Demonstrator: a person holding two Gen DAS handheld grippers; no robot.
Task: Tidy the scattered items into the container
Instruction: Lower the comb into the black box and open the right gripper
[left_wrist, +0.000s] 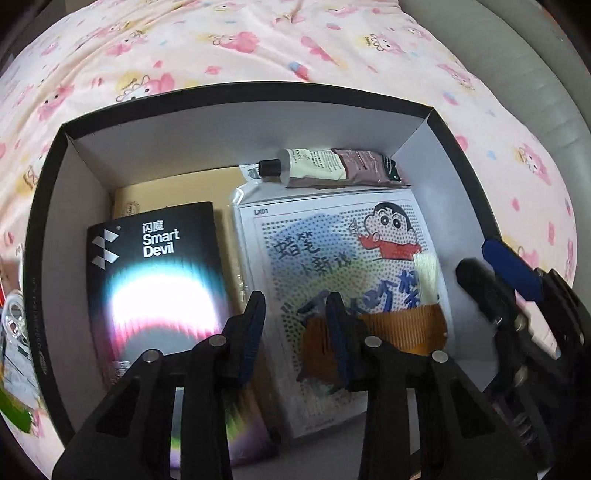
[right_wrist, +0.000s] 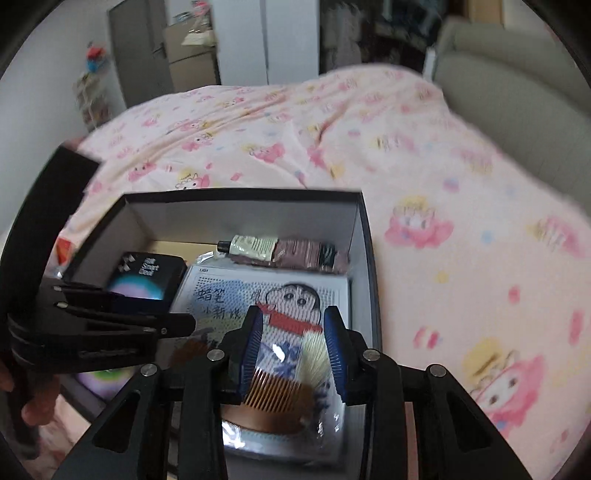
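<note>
An open black box (left_wrist: 236, 96) with white inner walls sits on the pink patterned bedspread (left_wrist: 258, 44). In it lie a black "Smart Devil" carton (left_wrist: 147, 266), a cartoon-printed pack (left_wrist: 332, 251), a hand cream tube (left_wrist: 325, 168) along the far wall, and a brown comb (left_wrist: 402, 325) resting on the pack. My left gripper (left_wrist: 295, 325) hangs over the box's middle, its jaws slightly apart with nothing between them; its right finger covers the comb's left end. My right gripper (right_wrist: 293, 343) hovers over the comb (right_wrist: 273, 391), jaws apart and clear of it.
A tan flat packet (left_wrist: 177, 192) lies under the black carton. Loose items (left_wrist: 14, 325) sit on the bed left of the box. A grey padded headboard (right_wrist: 498, 70) runs along the right, with a wardrobe and cartons (right_wrist: 188, 48) beyond the bed.
</note>
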